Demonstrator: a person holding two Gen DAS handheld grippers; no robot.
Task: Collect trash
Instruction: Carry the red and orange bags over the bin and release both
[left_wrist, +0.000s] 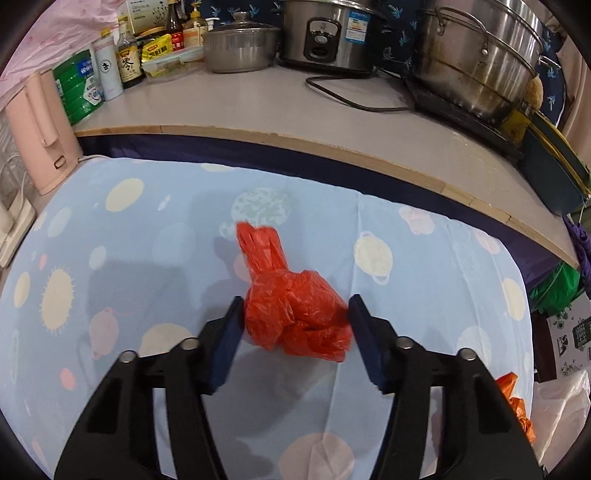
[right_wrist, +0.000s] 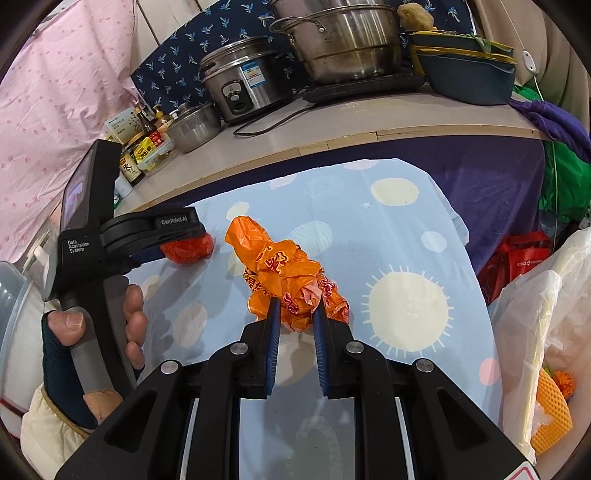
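Note:
A crumpled red plastic bag (left_wrist: 295, 314) lies on the light blue patterned cloth (left_wrist: 110, 258). My left gripper (left_wrist: 295, 314) has its jaws on either side of the bag, touching it, so it is shut on the bag. The red bag also shows in the right wrist view (right_wrist: 190, 247) between the left gripper's fingers. A crumpled orange plastic bag with red print (right_wrist: 284, 273) lies on the cloth (right_wrist: 406, 236). My right gripper (right_wrist: 297, 314) is shut on the bag's near end.
A white plastic bag (right_wrist: 535, 325) holding orange trash hangs open at the right of the cloth. Behind the cloth runs a counter (left_wrist: 229, 107) with a rice cooker (left_wrist: 328, 33), pots, bottles and a power cord. A pink kettle (left_wrist: 40, 129) stands at the left.

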